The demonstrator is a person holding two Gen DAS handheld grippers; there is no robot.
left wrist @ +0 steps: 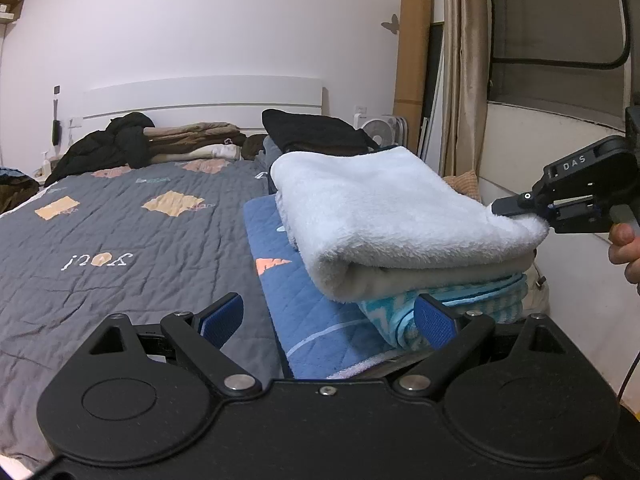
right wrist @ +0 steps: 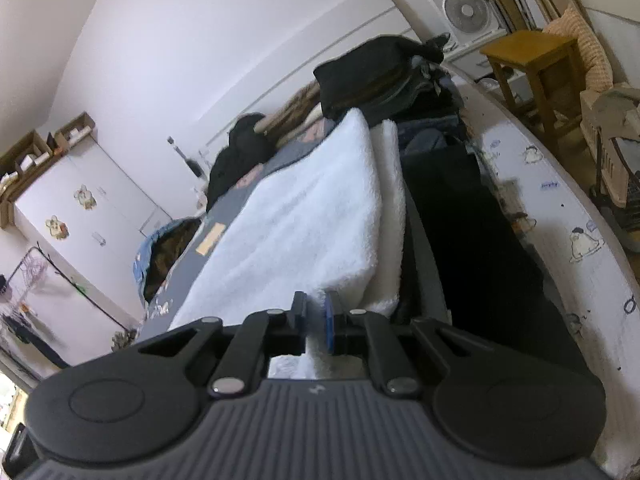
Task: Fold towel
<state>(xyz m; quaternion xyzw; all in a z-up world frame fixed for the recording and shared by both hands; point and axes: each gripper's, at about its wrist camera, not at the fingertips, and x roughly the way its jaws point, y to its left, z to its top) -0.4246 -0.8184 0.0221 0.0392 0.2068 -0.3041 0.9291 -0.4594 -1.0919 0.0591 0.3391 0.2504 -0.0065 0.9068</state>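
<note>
The work surface is a bed under a grey quilted bedspread (left wrist: 120,232) patched with peach and tan diamonds, and it fills the space ahead and to the left of the left gripper (left wrist: 328,322), whose blue-padded jaws stand spread wide with nothing between them. Just ahead of that gripper, slightly to its right, lies a folded blue quilted mat (left wrist: 304,312), and on it a stack: a turquoise patterned towel (left wrist: 480,300) at the bottom and the pale blue fluffy towel (left wrist: 400,216) folded on top. The right gripper (left wrist: 516,206) reaches in from the right side, its jaws pressed together on the near right corner of the fluffy towel; in its own view the towel's edge sits pinched between the pads (right wrist: 330,328) and the cloth stretches away ahead of it. A hand (left wrist: 626,252) holds its grip. Beyond the stack, at the far end of the bed, rest piles of dark clothes (left wrist: 316,128) and folded brown blankets (left wrist: 192,140) against a white headboard (left wrist: 204,96) and a plain white wall. Further right are a small white fan (left wrist: 378,130), a tall cardboard tube (left wrist: 412,48), a beige curtain (left wrist: 464,68) and a wooden stool (right wrist: 536,68). Far to the right gripper's left stands a white wardrobe (right wrist: 80,200) with stickers.
</note>
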